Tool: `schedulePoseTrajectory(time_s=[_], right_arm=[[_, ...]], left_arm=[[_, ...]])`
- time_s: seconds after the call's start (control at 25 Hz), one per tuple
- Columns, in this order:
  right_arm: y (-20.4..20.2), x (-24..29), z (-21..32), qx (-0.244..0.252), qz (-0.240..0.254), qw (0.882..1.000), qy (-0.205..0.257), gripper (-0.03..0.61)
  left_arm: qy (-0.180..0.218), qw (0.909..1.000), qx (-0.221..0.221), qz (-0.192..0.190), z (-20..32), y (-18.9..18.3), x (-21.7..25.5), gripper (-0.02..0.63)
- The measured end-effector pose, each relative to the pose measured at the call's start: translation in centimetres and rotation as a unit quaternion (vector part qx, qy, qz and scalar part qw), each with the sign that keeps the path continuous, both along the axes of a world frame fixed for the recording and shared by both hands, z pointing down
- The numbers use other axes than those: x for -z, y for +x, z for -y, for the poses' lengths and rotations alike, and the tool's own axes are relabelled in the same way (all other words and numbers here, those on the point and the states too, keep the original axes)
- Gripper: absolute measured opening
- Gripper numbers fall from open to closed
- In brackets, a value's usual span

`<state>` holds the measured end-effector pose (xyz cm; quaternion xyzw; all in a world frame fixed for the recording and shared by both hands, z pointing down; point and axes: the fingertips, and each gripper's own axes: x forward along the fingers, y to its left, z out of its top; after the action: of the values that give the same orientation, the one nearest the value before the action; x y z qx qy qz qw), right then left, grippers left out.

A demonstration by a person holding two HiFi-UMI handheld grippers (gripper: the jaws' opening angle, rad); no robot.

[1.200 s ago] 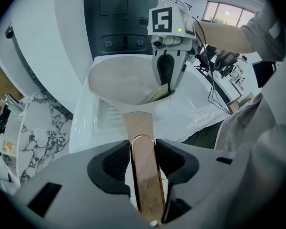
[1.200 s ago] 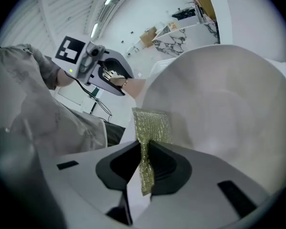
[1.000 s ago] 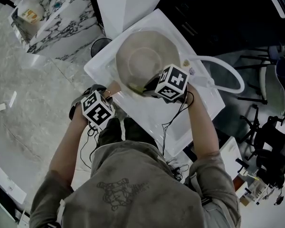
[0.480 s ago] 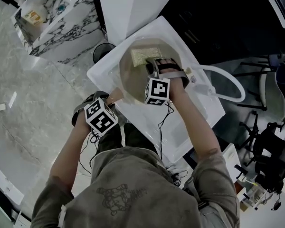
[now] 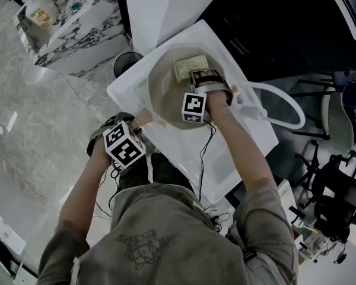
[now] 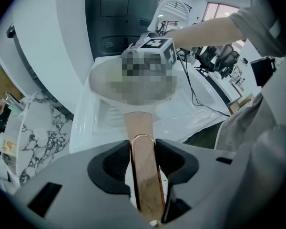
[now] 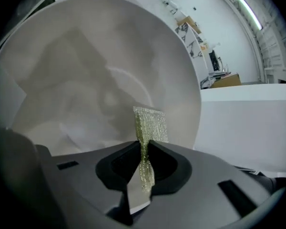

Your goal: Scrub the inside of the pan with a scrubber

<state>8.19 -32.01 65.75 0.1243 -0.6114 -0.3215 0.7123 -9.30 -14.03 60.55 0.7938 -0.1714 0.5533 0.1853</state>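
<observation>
scrubber point(image 7: 150, 125): yellow-green mesh pad, clamped edge-on between the right gripper point(image 7: 144, 151) jaws, its far end sticking out ahead at the pan's inner wall | pan point(image 7: 86, 70): pale bowl straight ahead of right gripper | handle point(image 6: 140, 128): copper-coloured, pinched between the left gripper point(image 6: 143, 157) jaws, pan bowl beyond | white basin point(image 5: 225, 153): beneath pan and both grippers
</observation>
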Motion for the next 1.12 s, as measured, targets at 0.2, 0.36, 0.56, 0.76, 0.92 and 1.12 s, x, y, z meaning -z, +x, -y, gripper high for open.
schedulePoseTrajectory(time_s=[0.2, 0.36, 0.56, 0.76, 0.92, 1.12], right_arm=[[4.0, -1.8, -2.0, -0.07, -0.041, 0.995, -0.055, 0.066], [6.6, -1.8, -4.3, -0.144, -0.026, 0.983, -0.109, 0.066], [7.7, -1.2, -8.3, -0.215, 0.003, 0.958, -0.19, 0.066], [6.7, -0.7, -11.8, -0.285, 0.039, 0.922, -0.261, 0.066], [4.9, -0.2, -14.0, -0.32, 0.074, 0.89, -0.316, 0.066], [1.4, 0.8, -16.2, -0.344, 0.153, 0.841, -0.389, 0.066]], left_arm=[[0.001, 1.0, 0.0, 0.0, 0.1, 0.0, 0.1, 0.176], [-0.004, 0.9999, 0.012, -0.004, 0.1, 0.0, 0.1, 0.173], [-0.004, 0.9999, 0.012, -0.001, 0.0, 0.0, 0.0, 0.173], [-0.004, 0.9999, 0.011, 0.0, -0.1, 0.1, 0.1, 0.173], [-0.001, 0.9999, 0.014, 0.001, -0.1, 0.2, 0.1, 0.173], [0.009, 0.9998, 0.015, 0.006, 0.1, 0.0, 0.4, 0.173]])
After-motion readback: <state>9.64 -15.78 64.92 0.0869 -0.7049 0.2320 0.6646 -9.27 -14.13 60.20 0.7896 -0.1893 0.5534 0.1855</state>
